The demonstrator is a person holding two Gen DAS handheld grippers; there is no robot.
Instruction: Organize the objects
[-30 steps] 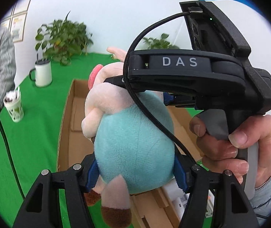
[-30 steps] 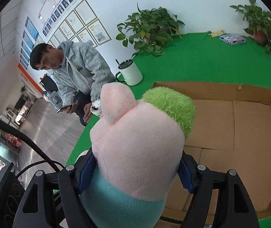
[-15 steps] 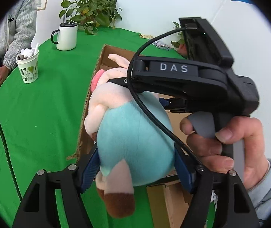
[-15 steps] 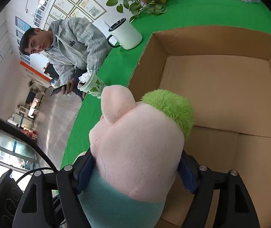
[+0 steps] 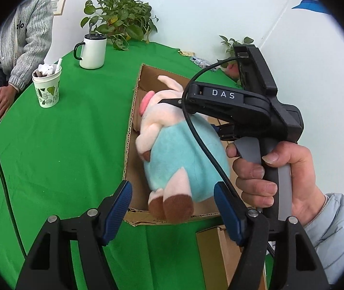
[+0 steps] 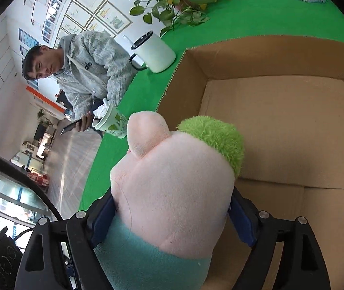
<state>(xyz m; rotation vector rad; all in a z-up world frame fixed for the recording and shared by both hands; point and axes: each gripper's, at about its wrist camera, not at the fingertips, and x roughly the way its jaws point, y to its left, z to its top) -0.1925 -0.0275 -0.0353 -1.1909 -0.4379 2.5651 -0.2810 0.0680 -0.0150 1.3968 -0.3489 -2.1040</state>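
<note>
Item: plush pig (image 5: 179,154), pink head, teal body, green tuft. Soft, light, squashes under pressure; best taken across the body.

Location: over the cardboard box (image 5: 133,130) at its near edge.

Right gripper (image 6: 172,220): jaws just opening, pads against the head.

Left gripper (image 5: 172,207): wide, clear of the plush.

Left view alone shows the feet (image 5: 172,205); right view alone the bare box floor (image 6: 280,125).

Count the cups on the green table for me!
2. A white mug stands at the far side, just in front of the leafy plant. A paper cup with leaf prints stands nearer, at the left edge. Others may be hidden behind the toy.
</note>
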